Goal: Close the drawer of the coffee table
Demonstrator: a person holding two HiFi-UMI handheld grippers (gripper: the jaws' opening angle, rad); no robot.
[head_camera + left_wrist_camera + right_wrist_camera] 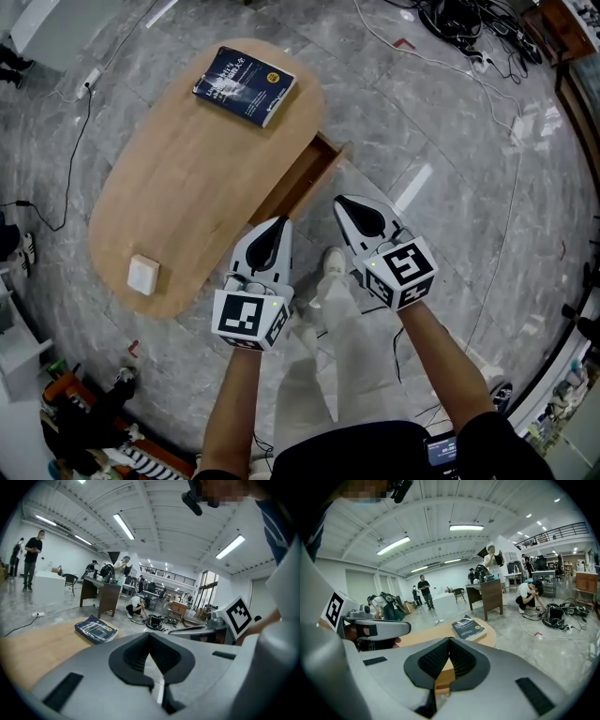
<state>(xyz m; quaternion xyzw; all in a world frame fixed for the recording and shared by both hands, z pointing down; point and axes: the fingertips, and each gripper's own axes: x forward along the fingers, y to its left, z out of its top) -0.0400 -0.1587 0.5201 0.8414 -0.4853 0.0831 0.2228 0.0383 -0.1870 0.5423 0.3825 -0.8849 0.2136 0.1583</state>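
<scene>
Drawer (302, 181): open, sticking out of the counter (187, 187) side.
Left hand-held gripper (280, 223): jaws together, empty, by the drawer front.
Right hand-held gripper (341, 202): jaws together, empty, near the drawer's outer corner.

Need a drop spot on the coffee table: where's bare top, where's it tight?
Biggest free patch: the wooden table top between the dark book at the far end and the small white box at the near end. Tight: the side where the open drawer juts out, with the left gripper and right gripper close by, both shut and empty.
</scene>
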